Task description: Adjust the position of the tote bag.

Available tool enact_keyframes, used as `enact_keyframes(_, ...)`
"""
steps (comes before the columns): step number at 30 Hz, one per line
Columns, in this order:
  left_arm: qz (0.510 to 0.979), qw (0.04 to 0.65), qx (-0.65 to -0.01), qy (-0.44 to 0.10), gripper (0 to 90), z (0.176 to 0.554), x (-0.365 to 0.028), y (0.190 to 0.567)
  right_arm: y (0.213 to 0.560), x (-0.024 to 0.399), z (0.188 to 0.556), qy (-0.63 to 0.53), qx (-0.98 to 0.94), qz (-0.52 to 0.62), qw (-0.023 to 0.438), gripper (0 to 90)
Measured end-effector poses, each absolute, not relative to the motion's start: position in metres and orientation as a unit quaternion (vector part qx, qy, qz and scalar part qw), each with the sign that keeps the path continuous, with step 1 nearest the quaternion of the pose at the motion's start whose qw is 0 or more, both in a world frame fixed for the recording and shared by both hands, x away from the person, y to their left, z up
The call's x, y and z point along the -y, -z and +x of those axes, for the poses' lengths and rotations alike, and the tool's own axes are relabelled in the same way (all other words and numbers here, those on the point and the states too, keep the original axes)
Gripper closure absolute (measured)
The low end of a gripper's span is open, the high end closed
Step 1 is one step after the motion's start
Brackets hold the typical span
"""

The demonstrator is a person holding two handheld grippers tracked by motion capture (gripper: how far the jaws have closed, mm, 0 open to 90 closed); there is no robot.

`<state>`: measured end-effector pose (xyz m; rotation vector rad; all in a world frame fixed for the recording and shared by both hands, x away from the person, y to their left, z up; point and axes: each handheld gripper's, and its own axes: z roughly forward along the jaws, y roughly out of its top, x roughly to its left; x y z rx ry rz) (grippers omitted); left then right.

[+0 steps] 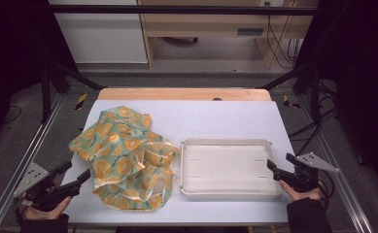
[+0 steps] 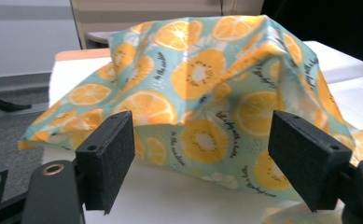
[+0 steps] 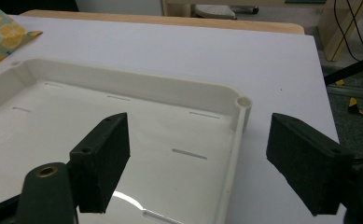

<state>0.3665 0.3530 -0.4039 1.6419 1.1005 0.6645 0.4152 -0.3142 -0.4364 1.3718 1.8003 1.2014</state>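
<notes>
Smooth white table (image 1: 215, 116): crumpled printed cloth (image 1: 126, 158), rectangular glossy tray (image 1: 228, 143).

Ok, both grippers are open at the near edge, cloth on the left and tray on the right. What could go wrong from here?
The cloth lies crumpled in layers, so the left gripper may pinch only a top fold and drag the rest. Its right edge sits close to the tray, so pulling might nudge the tray. The right gripper straddles the tray's corner and could tip the tray if it closes.

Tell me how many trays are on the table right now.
1. A white tray lies on the right half of the table, beside the crumpled orange-print cloth. Something flat under the cloth would be hidden.
</notes>
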Motion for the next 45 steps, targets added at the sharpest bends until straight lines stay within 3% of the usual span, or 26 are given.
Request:
enact_keyframes(12,0.684,0.512,-0.44,-0.274,25.6,0.361,-0.344,0.4,0.428,0.297,0.413,-0.454,-0.689,0.494,0.274,27.0)
enact_keyframes(29,0.708,0.497,-0.421,-0.273,31.2,0.345,-0.323,0.395,0.414,0.235,0.411,-0.474,-0.724,0.442,0.235,31.6)
enact_keyframes(35,0.723,0.481,-0.422,-0.261,37.1,0.344,-0.315,0.403,0.411,0.22,0.412,-0.481,-0.73,0.428,0.228,33.8)
enact_keyframes(38,0.729,0.476,-0.42,-0.256,43.5,0.344,-0.314,0.406,0.409,0.21,0.415,-0.485,-0.735,0.418,0.224,35.3)
enact_keyframes(39,0.732,0.477,-0.418,-0.25,49.5,0.345,-0.314,0.409,0.407,0.201,0.417,-0.488,-0.737,0.411,0.221,36.3)
enact_keyframes(45,0.744,0.465,-0.418,-0.235,61.3,0.348,-0.311,0.416,0.405,0.176,0.422,-0.495,-0.748,0.39,0.21,37.6)
